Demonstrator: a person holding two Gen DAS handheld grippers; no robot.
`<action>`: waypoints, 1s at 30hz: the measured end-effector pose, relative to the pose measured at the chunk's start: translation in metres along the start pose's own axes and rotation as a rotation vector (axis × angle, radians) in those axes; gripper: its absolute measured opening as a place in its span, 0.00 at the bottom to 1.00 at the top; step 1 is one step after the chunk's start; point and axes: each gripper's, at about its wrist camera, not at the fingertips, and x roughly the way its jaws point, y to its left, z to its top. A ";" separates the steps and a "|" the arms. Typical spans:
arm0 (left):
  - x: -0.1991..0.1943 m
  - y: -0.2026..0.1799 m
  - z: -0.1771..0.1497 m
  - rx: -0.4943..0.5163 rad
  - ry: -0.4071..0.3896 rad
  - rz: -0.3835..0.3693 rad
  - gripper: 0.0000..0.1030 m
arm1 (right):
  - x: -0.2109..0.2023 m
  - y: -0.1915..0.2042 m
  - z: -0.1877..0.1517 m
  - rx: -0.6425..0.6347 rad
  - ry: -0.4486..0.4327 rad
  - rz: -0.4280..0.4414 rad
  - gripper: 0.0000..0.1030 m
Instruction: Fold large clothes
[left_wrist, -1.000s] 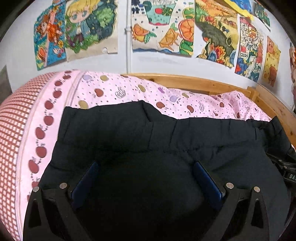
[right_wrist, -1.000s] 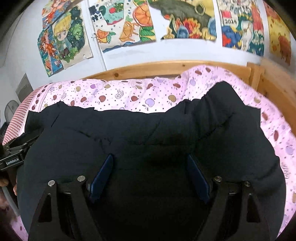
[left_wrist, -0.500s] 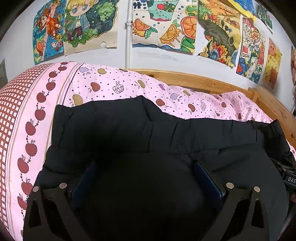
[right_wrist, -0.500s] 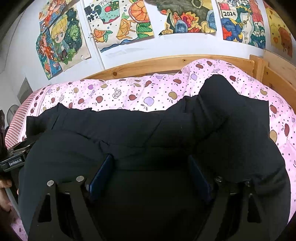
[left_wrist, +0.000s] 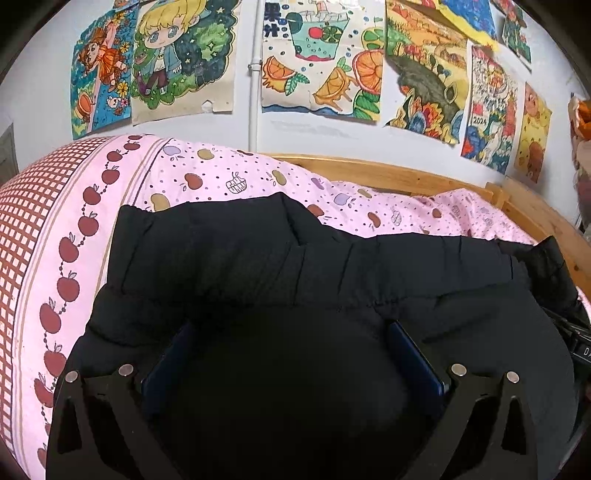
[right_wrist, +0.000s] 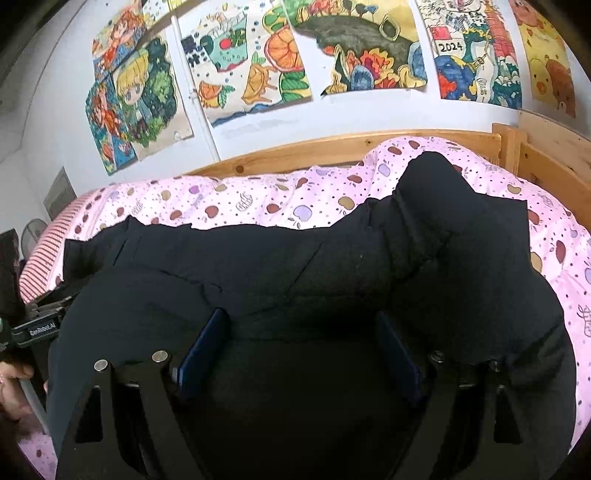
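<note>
While both sets of fingers stayed wide around bulging black jacket (left_wrist: 288, 266) fabric, grip uncertain, its upper-right sleeve (right_wrist: 436, 199) had risen over the bed (right_wrist: 258, 199), folding inward.

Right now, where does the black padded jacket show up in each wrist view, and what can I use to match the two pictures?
Left wrist view: the black padded jacket fills the lower centre, its far edge against the pink apple-print bedding, bulging between the gripper fingers.
Right wrist view: the jacket spans the lower frame, with one part rising at upper right.
Shared landmark: the orange-slice poster on the wall.
</note>
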 end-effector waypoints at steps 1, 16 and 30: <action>-0.002 0.002 0.000 -0.006 -0.002 -0.008 1.00 | -0.005 -0.001 0.000 0.003 -0.016 -0.010 0.78; -0.041 0.048 0.007 -0.113 -0.064 0.084 1.00 | -0.052 -0.027 0.007 0.009 -0.091 -0.148 0.78; -0.043 0.117 -0.001 -0.289 0.011 0.088 1.00 | -0.086 -0.067 0.011 -0.115 -0.071 -0.224 0.83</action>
